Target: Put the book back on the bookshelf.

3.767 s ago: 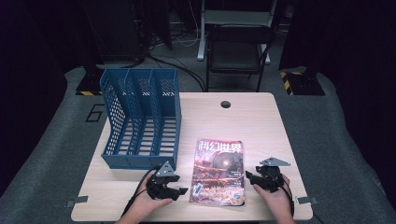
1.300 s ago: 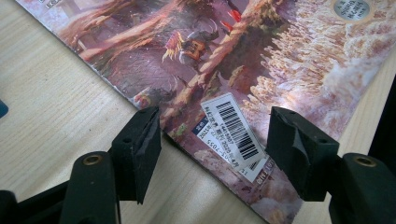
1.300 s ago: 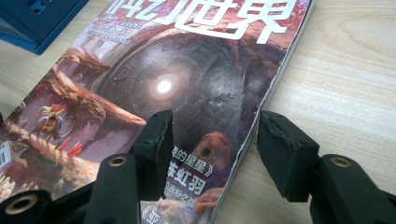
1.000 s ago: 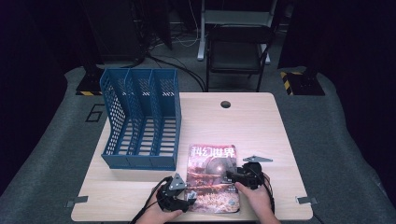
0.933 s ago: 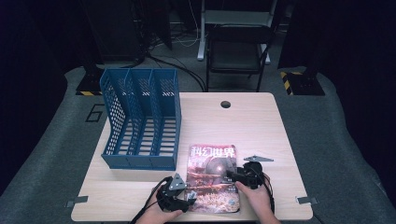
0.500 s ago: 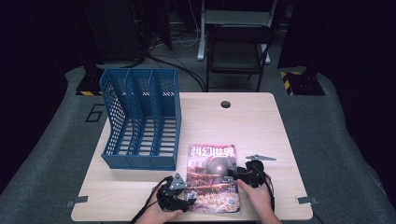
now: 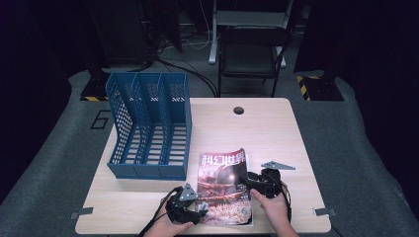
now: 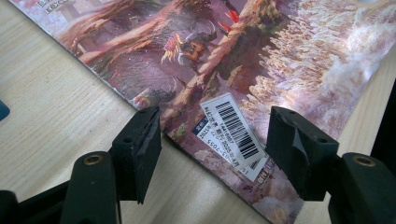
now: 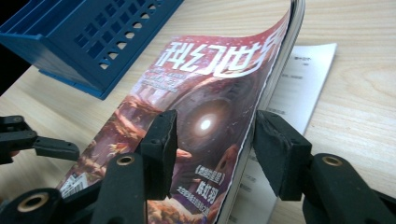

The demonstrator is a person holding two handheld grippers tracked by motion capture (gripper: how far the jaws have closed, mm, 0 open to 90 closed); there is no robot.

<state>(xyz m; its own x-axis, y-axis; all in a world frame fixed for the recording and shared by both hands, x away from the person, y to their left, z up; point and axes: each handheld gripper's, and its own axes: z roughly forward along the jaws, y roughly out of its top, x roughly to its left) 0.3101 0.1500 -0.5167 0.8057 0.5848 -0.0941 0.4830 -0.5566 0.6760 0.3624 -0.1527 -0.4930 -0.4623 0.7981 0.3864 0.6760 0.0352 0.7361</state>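
Magazine (image 7: 225,185) is lying on the near part of the table (image 7: 267,128), just right of the blue file rack (image 7: 148,126). It is sitting further left and closer to the rack than in the earliest high view, where it lay flat and more to the right.

Right gripper (image 7: 253,180) is reaching in over the magazine's right edge; earlier it was resting on the table, clear of that edge. Its jaws have just been closing, with the lifted, curling cover and top pages (image 9: 219,107) standing between them. The left pad is lying over the cover face, the right pad is sitting behind the page edge; whether both are pressing yet cannot be told. A white page (image 9: 303,84) is lying exposed underneath, flat on the table.

Left gripper (image 7: 195,210) is holding at the magazine's near left corner, jaws apart and unchanged, straddling the barcode label (image 8: 231,128). The pads are not pinching anything. In the earliest view it was sitting further left, off the cover.
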